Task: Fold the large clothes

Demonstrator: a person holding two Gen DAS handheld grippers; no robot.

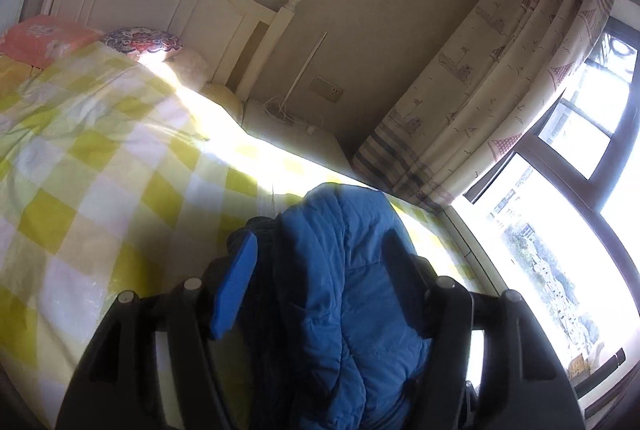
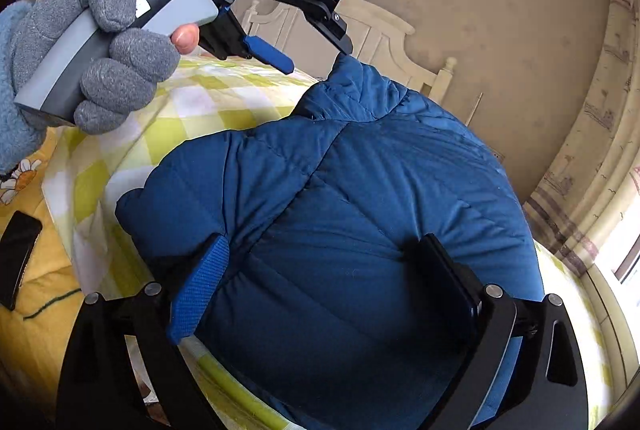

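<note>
- The large blue quilted puffer jacket lay on the bed covered in a yellow-and-white checked quilt, at the side nearer the window and the patterned curtain
- In the right wrist view the jacket looked gathered into a compact, rounded bundle, with a seam running across it and a sleeve or shoulder bulging out to the left; by my reading at least one fold was already made
- The left tool, held by a hand in a grey fleece glove, stood with its jaws apart just over the far tip of the jacket; one black finger looked to be at the fabric's peak, but no pad pressed on it, so it read as released
- In the left wrist view the jacket sat between the blue pad and the black finger without being pinched
- The right tool was spread wide over the near part of the jacket, its fingers either side of the padded fabric and gripping nothing
- With both tools let go, the current fold seemed to be laid down; the bundle was still puffy and uneven
- What was left, as I judged it: tucking in the bulging left part, perhaps one more fold, and flattening
- A dark flat object lay on the yellow bedding at the near left, well apart from the jacket
</note>
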